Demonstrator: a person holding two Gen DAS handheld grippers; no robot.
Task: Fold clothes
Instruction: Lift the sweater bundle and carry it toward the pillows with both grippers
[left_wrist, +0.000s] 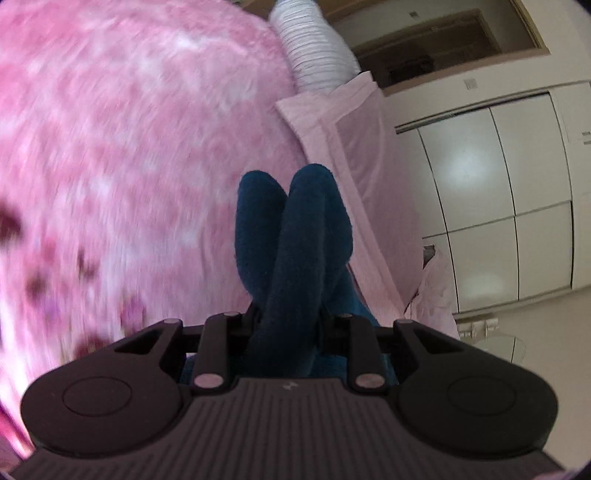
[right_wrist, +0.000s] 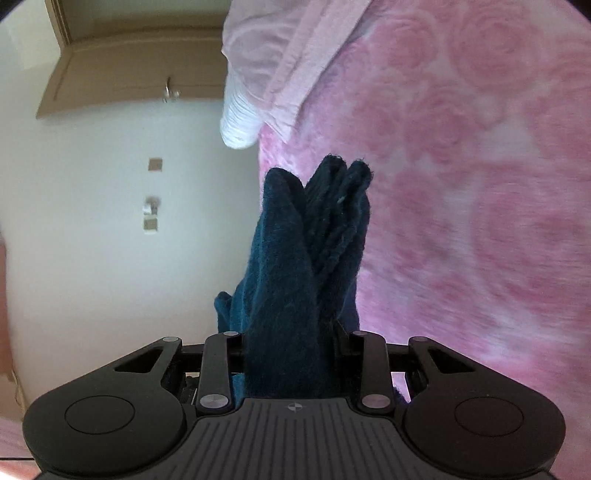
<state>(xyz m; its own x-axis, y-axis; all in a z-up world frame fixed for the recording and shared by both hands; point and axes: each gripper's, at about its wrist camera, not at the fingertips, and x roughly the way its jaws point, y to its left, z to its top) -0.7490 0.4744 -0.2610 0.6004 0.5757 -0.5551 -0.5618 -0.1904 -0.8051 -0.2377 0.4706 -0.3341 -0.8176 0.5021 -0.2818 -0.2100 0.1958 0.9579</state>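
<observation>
Both jaws pinch dark blue garment (left_wrist: 291, 236) folds.

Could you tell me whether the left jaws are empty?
No, dark blue cloth is bunched between the left gripper's jaws.

Fuzzy dark-blue knit garment (left_wrist: 295, 240) (matt) against plush pink blanket (left_wrist: 129, 147).
</observation>
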